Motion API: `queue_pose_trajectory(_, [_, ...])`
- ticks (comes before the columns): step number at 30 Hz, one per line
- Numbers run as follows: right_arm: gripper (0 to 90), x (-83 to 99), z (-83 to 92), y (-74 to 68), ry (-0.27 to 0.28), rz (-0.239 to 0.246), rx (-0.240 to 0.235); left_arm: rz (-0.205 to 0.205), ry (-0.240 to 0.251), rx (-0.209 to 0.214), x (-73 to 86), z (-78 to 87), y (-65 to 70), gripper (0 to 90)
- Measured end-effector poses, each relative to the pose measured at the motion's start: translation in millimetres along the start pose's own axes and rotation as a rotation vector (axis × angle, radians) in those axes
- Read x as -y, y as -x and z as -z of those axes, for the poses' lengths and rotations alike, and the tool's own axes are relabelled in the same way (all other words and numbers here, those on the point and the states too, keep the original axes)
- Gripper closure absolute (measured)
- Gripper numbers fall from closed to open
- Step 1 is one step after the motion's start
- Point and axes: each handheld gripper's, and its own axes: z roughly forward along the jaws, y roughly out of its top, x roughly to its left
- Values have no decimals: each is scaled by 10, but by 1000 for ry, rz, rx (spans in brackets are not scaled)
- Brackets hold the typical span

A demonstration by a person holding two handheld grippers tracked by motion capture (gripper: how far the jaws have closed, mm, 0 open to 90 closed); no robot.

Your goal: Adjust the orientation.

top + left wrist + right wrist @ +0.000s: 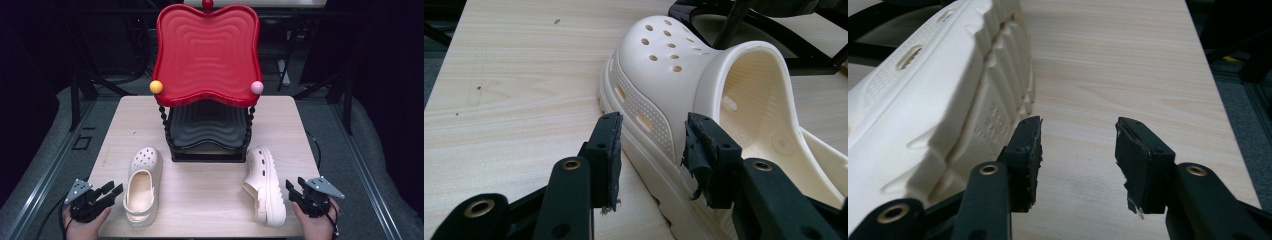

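Observation:
Two cream clogs lie on the wooden table. The left clog stands upright, toe pointing away; the right clog lies on its side with its ridged sole facing right. My left gripper is open just left of the left clog. In the left gripper view, the clog's side wall sits just ahead of the gap in my gripper, untouched. My right gripper is open just right of the tipped clog. In the right gripper view the sole runs beside the left jaw of my gripper.
A two-tier stand occupies the table's back centre: a red wavy tray on top, a black tray below, with yellow and pink knobs at the corners. Bare tabletop lies between the clogs. Table edges are close behind both hands.

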Motion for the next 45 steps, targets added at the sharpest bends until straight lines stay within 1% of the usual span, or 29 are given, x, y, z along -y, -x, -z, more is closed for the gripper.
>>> queue_pose_trajectory(1, [544, -1, -4, 11, -1, -9, -5, -5, 3, -1, -7, 2, 16, 585])
queue_pose_trajectory(5, [545, 1, -21, 18, -8, -14, -13, -6, 8, 5, -10, 19, 42, 586])
queue_pose_trajectory(9, [544, -10, -14, 10, -4, -23, -21, -13, 15, 16, -8, 51, 77, 575])
queue_pose_trajectory(12, [544, -29, -5, -4, 5, -27, -28, -43, 3, 7, -16, 80, 101, 575])
queue_pose_trajectory(13, [543, -37, 1, -14, 10, -19, -26, -35, -2, 13, -32, 98, 113, 576])
queue_pose_trajectory(14, [543, -37, 1, -14, 10, -19, -26, -35, -2, 13, -32, 98, 113, 576])
queue_pose_trajectory(15, [544, -35, 8, -23, 11, -24, -28, -26, 7, 28, -45, 105, 134, 576])
queue_pose_trajectory(16, [544, -35, 8, -23, 11, -24, -28, -26, 7, 28, -45, 105, 134, 576])
queue_pose_trajectory(19, [538, -35, 12, -14, 17, -26, -23, -57, 6, 33, -64, 90, 200, 576])
queue_pose_trajectory(20, [535, -37, 9, -9, 17, -31, -25, -57, 6, 33, -64, 90, 200, 575])
queue_pose_trajectory(21, [533, -35, 1, -3, 18, -36, -27, -67, 6, 22, -65, 78, 217, 573])
queue_pose_trajectory(25, [530, -22, -9, 20, 17, -54, -31, -111, 7, 5, -82, -9, 281, 558])
queue_pose_trajectory(26, [530, -22, -9, 20, 17, -54, -31, -111, 7, 5, -82, -9, 281, 559])
queue_pose_trajectory(27, [529, -17, -4, 28, 17, -56, -32, -120, 11, 9, -90, -34, 293, 565])
queue_pose_trajectory(30, [528, -11, 2, 31, 17, -61, -32, -158, 4, -24, -131, -106, 328, 573])
queue_pose_trajectory(32, [526, -8, 8, 38, 19, -58, -29, -160, 0, -26, -159, -150, 337, 575])
queue_pose_trajectory(33, [524, -6, 15, 42, 22, -65, -28, -152, -4, -3, -176, -169, 337, 651])
queue_pose_trajectory(34, [524, -6, 15, 42, 22, -65, -28, -145, -7, 9, -189, -179, 341, 651])
queue_pose_trajectory(35, [524, -6, 15, 45, 22, -66, -26, -146, -13, 8, -206, -189, 351, 670])
queue_pose_trajectory(37, [522, -6, 9, 55, 22, -75, -26, -152, -24, -8, -229, -206, 370, 679])
queue_pose_trajectory(40, [522, -7, 5, 58, 22, -82, -24, -148, -49, -25, -244, -239, 374, 682])
queue_pose_trajectory(41, [521, -7, 3, 57, 23, -87, -27, -151, -52, -36, -256, -270, 382, 685])
queue_pose_trajectory(43, [521, -6, 1, 57, 23, -88, -27, -155, -46, -39, -265, -284, 389, 688])
queue_pose_trajectory(45, [519, -6, -4, 58, 25, -90, -27, -172, -48, -50, -289, -309, 402, 692])
